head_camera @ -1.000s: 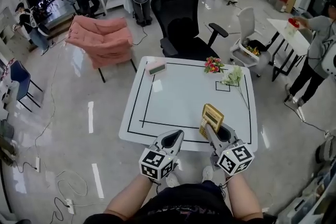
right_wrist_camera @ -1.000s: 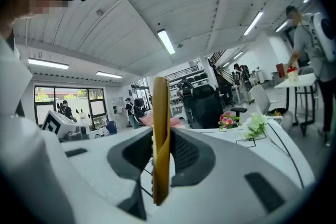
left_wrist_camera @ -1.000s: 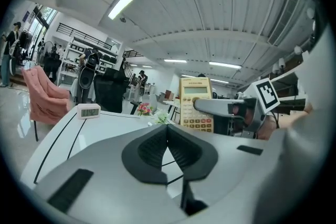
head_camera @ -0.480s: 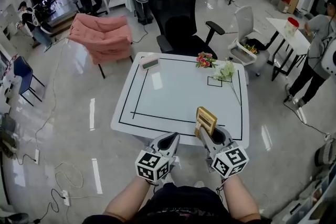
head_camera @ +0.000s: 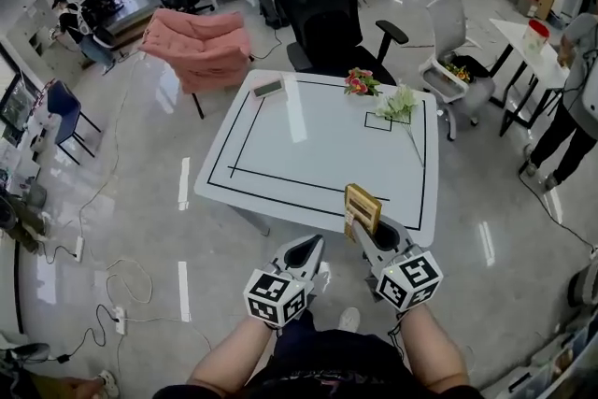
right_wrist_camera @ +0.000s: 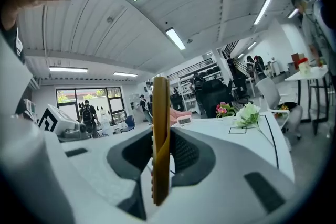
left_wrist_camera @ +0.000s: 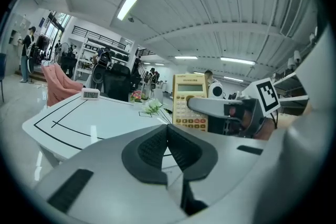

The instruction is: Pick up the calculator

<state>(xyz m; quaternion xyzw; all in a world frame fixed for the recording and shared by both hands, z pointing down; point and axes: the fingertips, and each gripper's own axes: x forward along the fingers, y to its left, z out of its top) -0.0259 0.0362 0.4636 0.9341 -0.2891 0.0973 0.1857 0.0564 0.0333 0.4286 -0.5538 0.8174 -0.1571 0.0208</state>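
The calculator (head_camera: 363,208) is yellow-beige and stands upright, lifted off the white table (head_camera: 280,196). My right gripper (head_camera: 366,234) is shut on its lower part, just past the table's near edge. In the right gripper view the calculator (right_wrist_camera: 160,134) shows edge-on, pressed between the dark pads (right_wrist_camera: 181,152). My left gripper (head_camera: 305,249) hangs beside it to the left, shut and empty. The left gripper view shows its own closed jaws (left_wrist_camera: 168,140), and beyond them the calculator's keypad face (left_wrist_camera: 190,102) held by the right gripper (left_wrist_camera: 210,106).
On the table lie a small digital clock (head_camera: 268,88), a pink flower bunch (head_camera: 358,81) and white flowers (head_camera: 397,103). Behind it stand a black office chair (head_camera: 327,5), a pink chair (head_camera: 201,47) and a white chair (head_camera: 448,42). A person (head_camera: 575,98) stands at right.
Both grippers have drawn back from over the table's front edge to just off it, the right one carrying the calculator. The table now lies farther ahead in the head view.
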